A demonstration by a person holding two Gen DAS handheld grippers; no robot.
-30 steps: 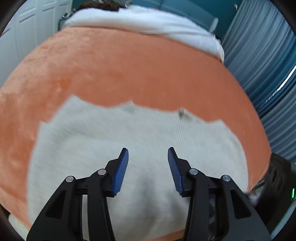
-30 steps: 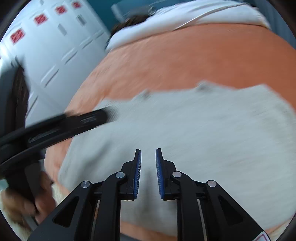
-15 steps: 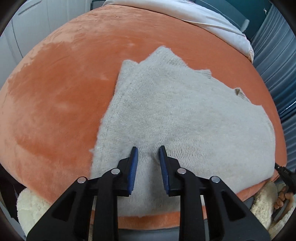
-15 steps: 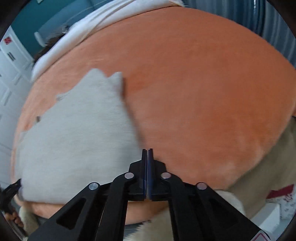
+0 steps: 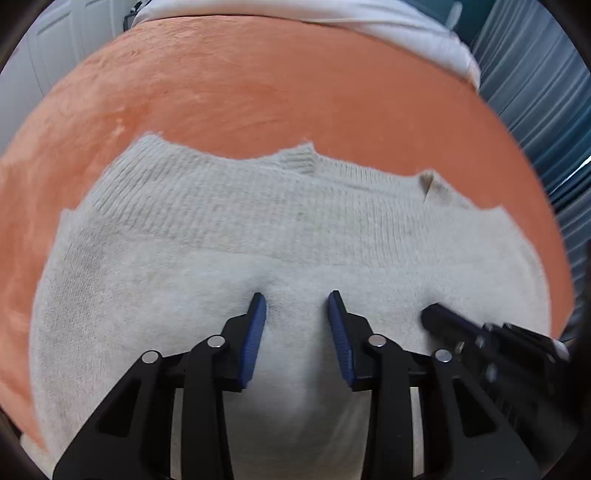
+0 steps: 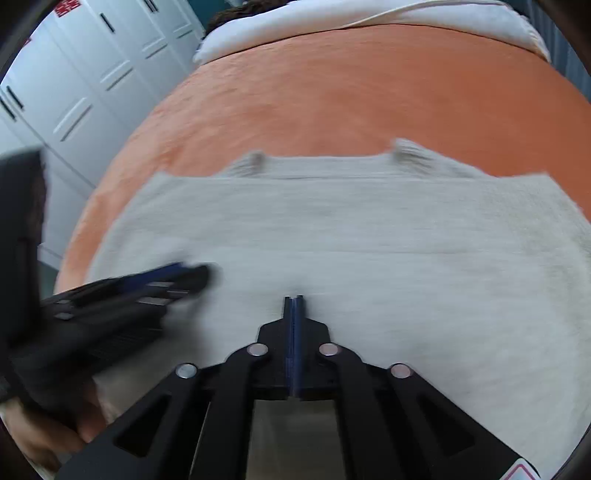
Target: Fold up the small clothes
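Cream knit: one sweater (image 5: 295, 229) on one orange bed (image 5: 258, 92); left gripper (image 5: 297, 306) jaws opening astride a fabric ridge; right gripper (image 6: 294, 301) jaws closed, whether pinching fabric unclear.

A: Item one, foreground?
B: Right gripper (image 6: 294, 301), black with blue pads, jaws pressed together, tips down at the cream knit garment (image 6: 369, 251). Whether any knit is pinched, cannot tell.

A: Item two, the garment?
B: Spread flat on the orange blanket (image 6: 351, 92), ribbed edge on the far side.

A: Item three, left side?
B: Left gripper (image 6: 192, 275), blurred, tips over the garment, its jaws opening; a hand (image 6: 40, 432) beneath it.

A: Background?
B: White bedding (image 6: 369, 14), white cupboard doors (image 6: 85, 85).
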